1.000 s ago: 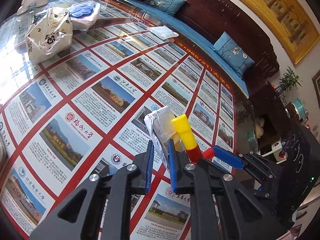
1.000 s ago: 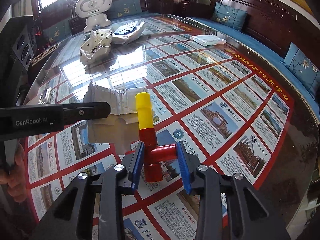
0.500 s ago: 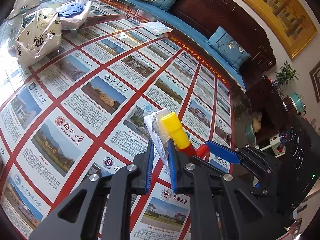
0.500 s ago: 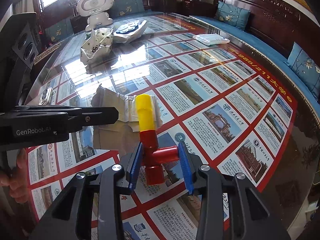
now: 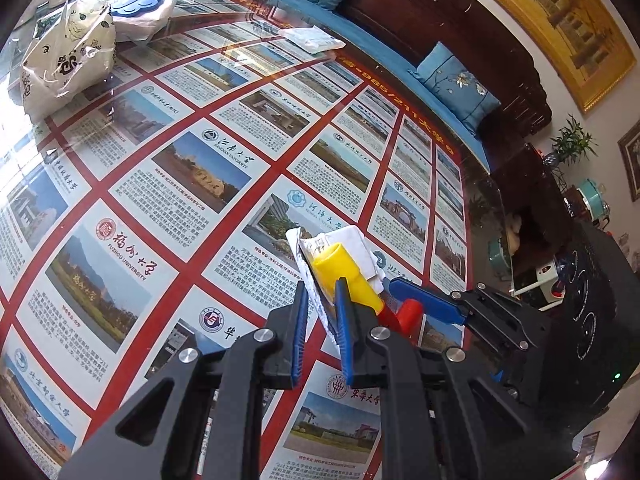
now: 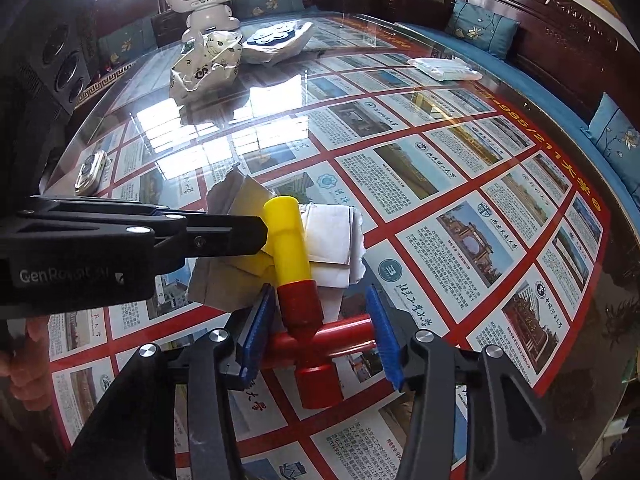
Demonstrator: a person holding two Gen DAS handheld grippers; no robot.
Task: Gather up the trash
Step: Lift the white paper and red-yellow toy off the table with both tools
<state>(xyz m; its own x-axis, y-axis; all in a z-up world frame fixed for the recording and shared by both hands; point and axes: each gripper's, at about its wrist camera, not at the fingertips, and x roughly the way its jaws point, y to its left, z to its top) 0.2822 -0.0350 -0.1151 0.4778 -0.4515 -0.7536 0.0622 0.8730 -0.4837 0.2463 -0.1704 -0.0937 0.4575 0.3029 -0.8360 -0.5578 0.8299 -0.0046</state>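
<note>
Blue-padded fingers of the right gripper (image 6: pixel 316 340) clamp the crossbar of a red-and-yellow plastic pipe toy (image 6: pixel 298 280), its yellow end aimed into an opened silver foil wrapper (image 6: pixel 236 216). The left gripper (image 5: pixel 320 320) pinches that wrapper's edge, apparently holding it open as a pouch. White folded paper (image 6: pixel 336 240) sits inside. Farther off, a crumpled printed plastic bag (image 6: pixel 206 66) lies on the glass-topped table (image 6: pixel 440 160).

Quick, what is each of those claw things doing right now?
Left gripper: closed on the silver wrapper.
Right gripper: closed on the red and yellow toy.
</note>
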